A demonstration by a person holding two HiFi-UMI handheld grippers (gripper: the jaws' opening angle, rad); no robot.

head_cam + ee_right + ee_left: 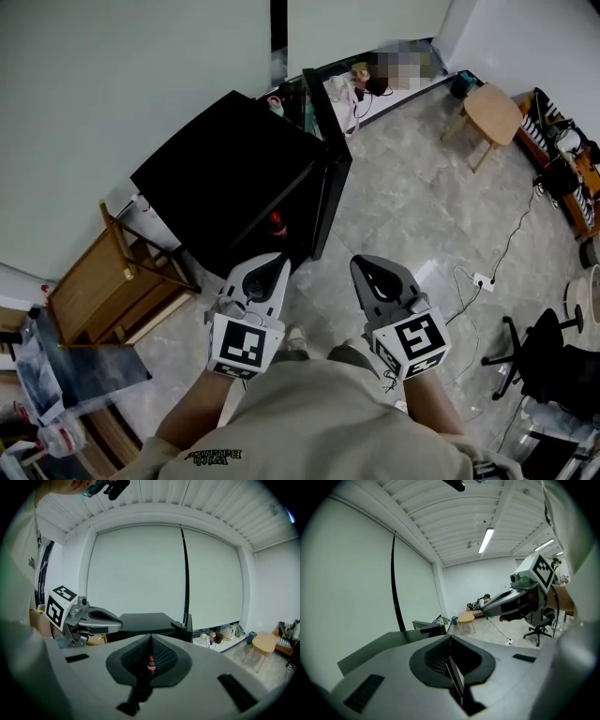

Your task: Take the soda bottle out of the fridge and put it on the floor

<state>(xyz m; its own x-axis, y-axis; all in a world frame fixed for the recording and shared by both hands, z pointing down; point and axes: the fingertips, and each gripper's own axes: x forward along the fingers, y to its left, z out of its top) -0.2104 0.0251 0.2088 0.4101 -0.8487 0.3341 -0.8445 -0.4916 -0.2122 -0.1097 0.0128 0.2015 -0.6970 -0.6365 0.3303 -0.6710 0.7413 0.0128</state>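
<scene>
Head view, and straight to the soda bottle [277, 225]: upright, red cap up, low inside the open fridge [225, 169], just beside the door [328, 178]. Looks like rigid plastic, likely hefty if full and slick on the sides, so best taken squarely round the body below the shoulder. Left gripper [277, 259] and right gripper [364, 264] both clenched on nothing, side by side, short of the bottle. Must spread first.

Pale marble-tile floor [422, 206] met plain white walls [141, 75]. A round wooden table [492, 112] stood near the far wall, a black office chair [553, 361] at right, a wooden rack [94, 286] at left. A tube light [486, 540] lit the ribbed ceiling [440, 517]; pale blinds [140, 569] covered the window.
</scene>
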